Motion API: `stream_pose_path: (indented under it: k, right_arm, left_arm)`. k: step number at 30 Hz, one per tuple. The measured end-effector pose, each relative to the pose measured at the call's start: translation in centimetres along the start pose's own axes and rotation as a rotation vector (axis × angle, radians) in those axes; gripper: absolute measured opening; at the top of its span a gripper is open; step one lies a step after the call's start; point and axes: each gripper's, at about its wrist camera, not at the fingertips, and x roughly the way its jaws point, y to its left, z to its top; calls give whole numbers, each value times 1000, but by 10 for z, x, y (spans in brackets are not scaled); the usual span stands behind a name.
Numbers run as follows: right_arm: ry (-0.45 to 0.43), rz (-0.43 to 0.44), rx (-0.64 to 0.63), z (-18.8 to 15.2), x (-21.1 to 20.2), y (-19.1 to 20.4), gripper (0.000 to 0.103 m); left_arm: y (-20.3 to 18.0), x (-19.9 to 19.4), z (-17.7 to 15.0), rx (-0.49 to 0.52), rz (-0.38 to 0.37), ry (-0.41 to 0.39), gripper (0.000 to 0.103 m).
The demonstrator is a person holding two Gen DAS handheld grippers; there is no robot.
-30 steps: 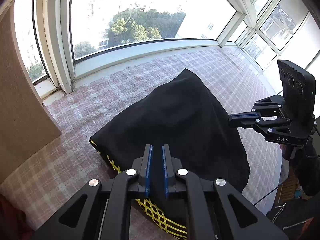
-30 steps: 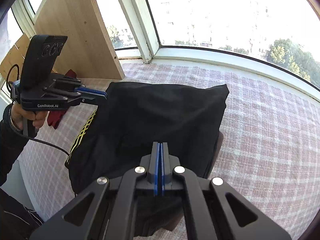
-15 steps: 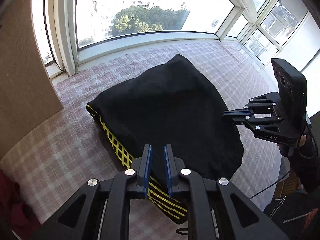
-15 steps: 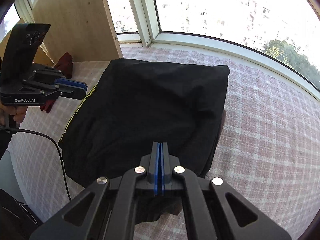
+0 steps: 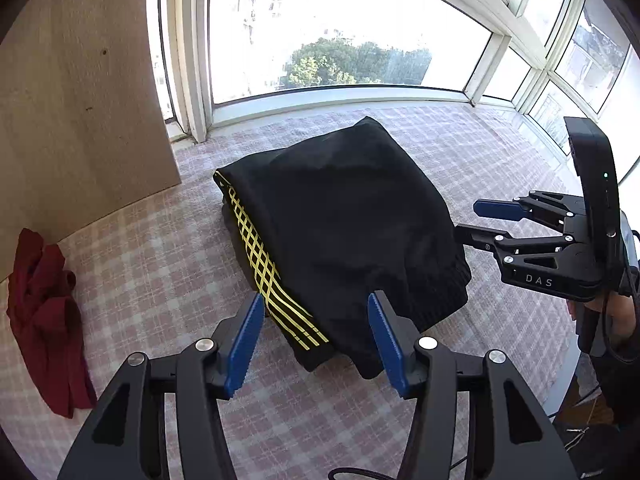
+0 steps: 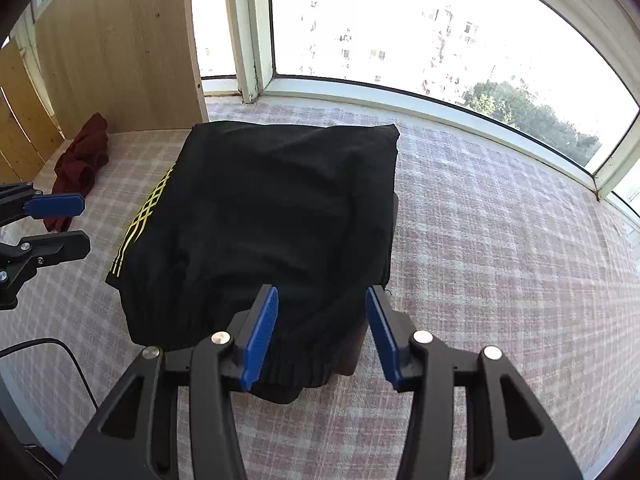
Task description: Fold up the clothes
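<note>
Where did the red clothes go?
The crumpled red garment lies on the checked cloth at the far left of the left wrist view, beside the wooden panel, apart from the folded black garment.

Folded garment [image 5: 344, 232] lies on the counter [image 5: 160, 264]. Crumpled cloth [image 5: 44, 320] lies well left of it, beside the wooden panel [image 5: 72, 120]. Window [image 5: 328, 32] stands at the far edge. Left hand-held gripper [image 5: 316, 332] and right hand-held gripper [image 6: 324, 328] sit at its near edge.

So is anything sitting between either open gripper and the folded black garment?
Nothing visible does. The left gripper and right gripper both hang open right at the near edge of the black garment; the red cloth lies off to the left.
</note>
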Motion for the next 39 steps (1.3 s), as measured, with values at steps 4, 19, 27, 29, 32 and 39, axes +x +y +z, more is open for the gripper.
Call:
stream_pose_path:
  k: [4, 19, 27, 29, 32, 39]
  right_arm:
    - [-29, 8, -6, -14, -34, 18, 57]
    - [-143, -91, 31, -69, -123, 71, 74]
    - [-213, -60, 54, -96, -170, 115, 74]
    - [-222, -41, 65, -101, -178, 126, 74]
    - [-236, -25, 78, -108, -190, 146, 74]
    - [-285, -24, 90, -120, -219, 197, 74]
  left_arm:
    - [-10, -31, -23, -51, 17, -32, 74]
    - [-23, -109, -107, -149, 150, -85, 77]
    - [-28, -159, -142, -196, 120, -132, 78]
    - [-30, -170, -152, -189, 126, -150, 78]
    - [-29, -186, -167, -176, 137, -169, 78]
    - [-9, -225, -199, -191, 117, -205, 78]
